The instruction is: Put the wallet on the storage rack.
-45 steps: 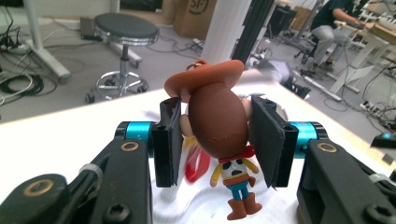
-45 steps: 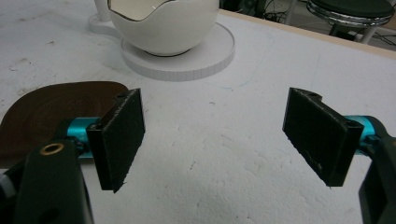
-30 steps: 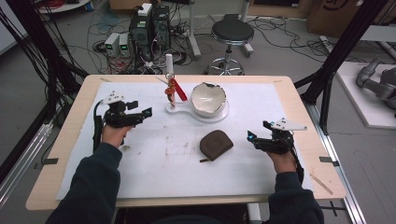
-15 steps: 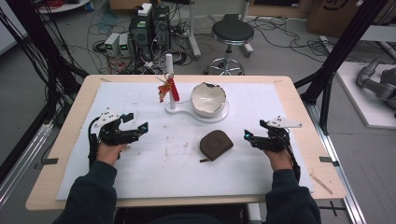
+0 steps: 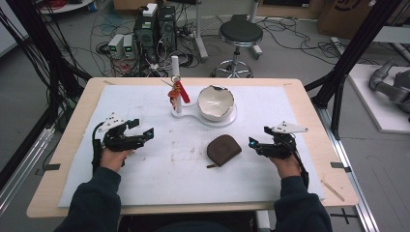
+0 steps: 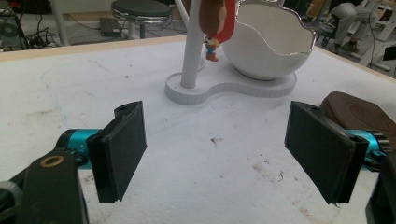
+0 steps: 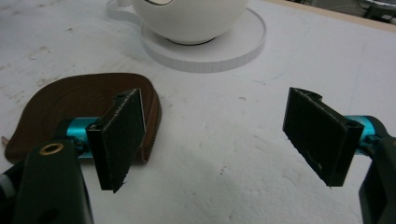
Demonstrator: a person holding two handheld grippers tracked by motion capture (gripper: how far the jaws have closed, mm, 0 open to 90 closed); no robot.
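Black jaws stand wide apart and empty on the left gripper [image 5: 139,134], which has dropped back toward the person over the last second, while the right gripper [image 5: 257,144], equally open, has barely shifted; I judge nothing is engaged yet. The brown pouch [image 5: 223,150] lies between them, just beside the right one. Only the left gripper view reveals the small figure [image 6: 212,47] dangling by the white stand [image 6: 192,51], and the right gripper view shows the pouch's stitched edge [image 7: 150,140].

Wooden table [image 5: 309,104] under white mat [image 5: 145,104]. Grey floor [image 5: 290,53] behind, strewn with cables [image 5: 104,29]. Black stool [image 5: 240,35] past the far edge, PC towers [image 5: 155,29] left of it. Black frame struts [image 5: 355,48] on both sides. Cardboard boxes [image 5: 348,12] top right.
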